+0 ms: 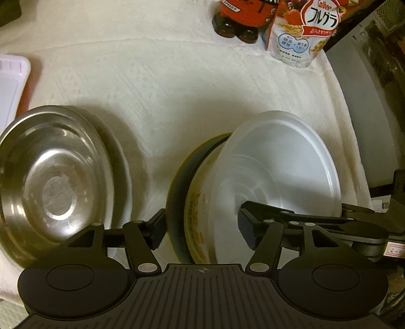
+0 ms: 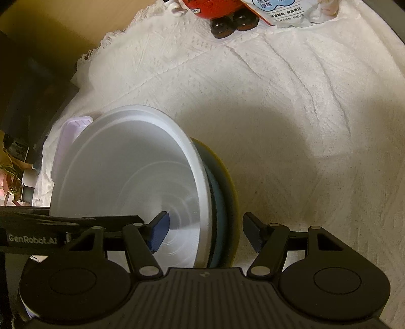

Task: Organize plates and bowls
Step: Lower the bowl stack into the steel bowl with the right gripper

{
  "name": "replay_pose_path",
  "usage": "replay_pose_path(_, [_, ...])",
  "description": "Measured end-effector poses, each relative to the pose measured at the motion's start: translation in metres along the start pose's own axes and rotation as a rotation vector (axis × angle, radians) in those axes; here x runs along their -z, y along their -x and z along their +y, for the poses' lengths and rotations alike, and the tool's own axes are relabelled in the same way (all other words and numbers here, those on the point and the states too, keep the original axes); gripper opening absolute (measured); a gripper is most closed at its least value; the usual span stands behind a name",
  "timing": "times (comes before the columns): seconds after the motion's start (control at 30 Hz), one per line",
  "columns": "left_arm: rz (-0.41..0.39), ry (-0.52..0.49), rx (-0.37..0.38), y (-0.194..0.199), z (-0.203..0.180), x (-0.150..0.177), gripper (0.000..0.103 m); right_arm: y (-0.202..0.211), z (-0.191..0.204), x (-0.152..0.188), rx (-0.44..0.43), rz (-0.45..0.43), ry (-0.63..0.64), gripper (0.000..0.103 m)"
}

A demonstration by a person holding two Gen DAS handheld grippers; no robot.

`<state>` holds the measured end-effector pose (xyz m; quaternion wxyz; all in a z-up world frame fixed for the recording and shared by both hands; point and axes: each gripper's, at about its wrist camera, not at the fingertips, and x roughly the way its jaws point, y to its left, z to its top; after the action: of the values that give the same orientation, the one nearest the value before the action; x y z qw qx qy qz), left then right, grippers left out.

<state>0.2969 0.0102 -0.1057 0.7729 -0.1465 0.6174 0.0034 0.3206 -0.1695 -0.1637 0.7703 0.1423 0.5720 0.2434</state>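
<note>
A translucent white bowl (image 1: 278,162) sits nested in a patterned bowl (image 1: 200,210) on a dark blue, yellow-rimmed plate (image 1: 177,187). My left gripper (image 1: 202,227) is open, its jaws straddling the near rims of this stack. To the left a steel bowl (image 1: 50,177) rests on a white plate (image 1: 121,177). In the right wrist view the white bowl (image 2: 131,177) and the plate's rim (image 2: 227,187) lie between my right gripper's (image 2: 205,230) open jaws, one finger (image 2: 159,230) inside the bowl.
A white textured cloth (image 1: 177,88) covers the table. A cereal bag (image 1: 303,30) and a red figure with dark shoes (image 1: 238,20) stand at the back. A pale pink tray (image 1: 10,86) lies far left; it also shows behind the bowl (image 2: 68,134).
</note>
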Motion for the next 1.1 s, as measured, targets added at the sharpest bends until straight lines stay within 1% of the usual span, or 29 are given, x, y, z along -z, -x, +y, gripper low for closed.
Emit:
replay_pose_path(0.1, [0.0,-0.002,0.008,0.0,0.0,0.0,0.065,-0.002,-0.001,-0.002,-0.008,0.014,-0.008,0.065])
replay_pose_path(0.17, [-0.004,-0.003,0.019,0.0,0.002,0.001,0.065,-0.004,-0.002,-0.003,-0.031,0.035,-0.026,0.061])
replay_pose_path(0.23, [-0.008,0.002,0.029,0.001,0.004,0.002,0.065,-0.005,-0.002,-0.003,-0.05,0.059,-0.038,0.059])
replay_pose_path(0.37, [-0.007,0.015,0.019,0.002,0.002,0.002,0.063,-0.006,0.001,-0.003,-0.032,0.071,-0.031,0.059])
replay_pose_path(0.6, [0.001,0.015,0.016,0.004,0.001,0.002,0.063,-0.006,0.0,-0.005,-0.031,0.072,-0.039,0.059])
replay_pose_path(1.1, [0.025,0.016,0.037,0.003,-0.006,0.004,0.063,0.006,-0.004,0.001,-0.006,0.073,-0.054,0.059])
